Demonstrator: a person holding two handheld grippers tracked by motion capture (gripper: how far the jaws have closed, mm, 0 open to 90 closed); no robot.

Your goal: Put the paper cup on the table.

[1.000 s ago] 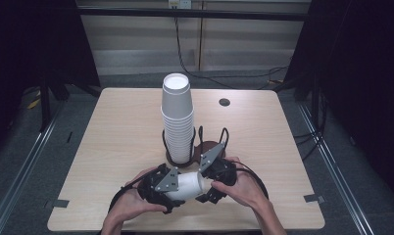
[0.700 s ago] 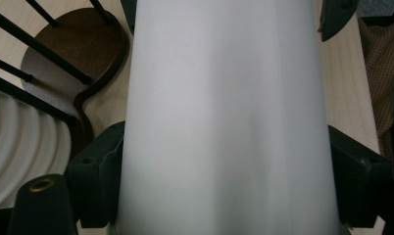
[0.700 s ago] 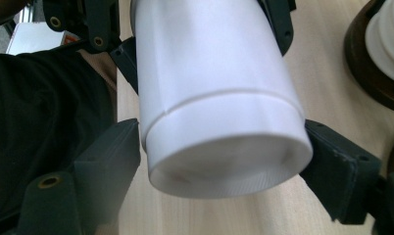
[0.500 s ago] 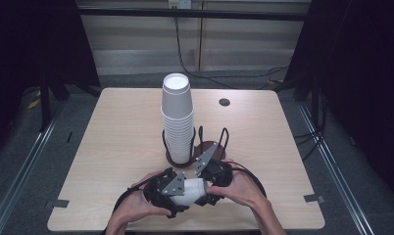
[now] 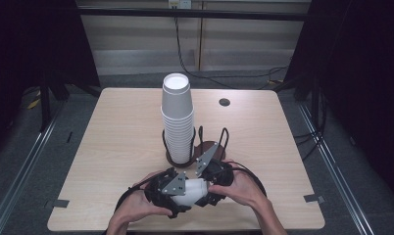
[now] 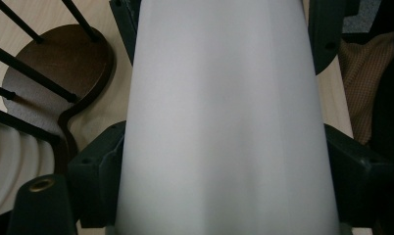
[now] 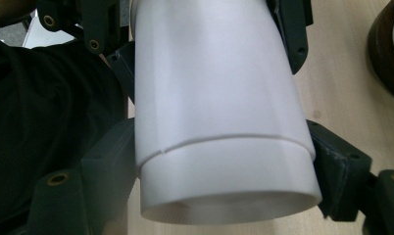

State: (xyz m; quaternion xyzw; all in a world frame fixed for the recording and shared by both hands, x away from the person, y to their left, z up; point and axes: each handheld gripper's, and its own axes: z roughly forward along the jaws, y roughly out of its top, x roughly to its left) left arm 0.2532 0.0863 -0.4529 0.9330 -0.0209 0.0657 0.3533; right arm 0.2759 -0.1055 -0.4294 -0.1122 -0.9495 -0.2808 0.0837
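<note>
Both hand-held grippers, L (image 5: 183,188) & R (image 5: 205,183), pinch nested white cups (image 5: 192,192) over bench (image 5: 111,147): pull straight apart, w/o crushing.

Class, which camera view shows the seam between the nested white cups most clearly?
The right gripper view: the seam curves across the white cups, marking where one cup sits inside another. The left gripper view gives a smooth white wall with no seam visible. The high view has the cups small, lying between both tools.
</note>
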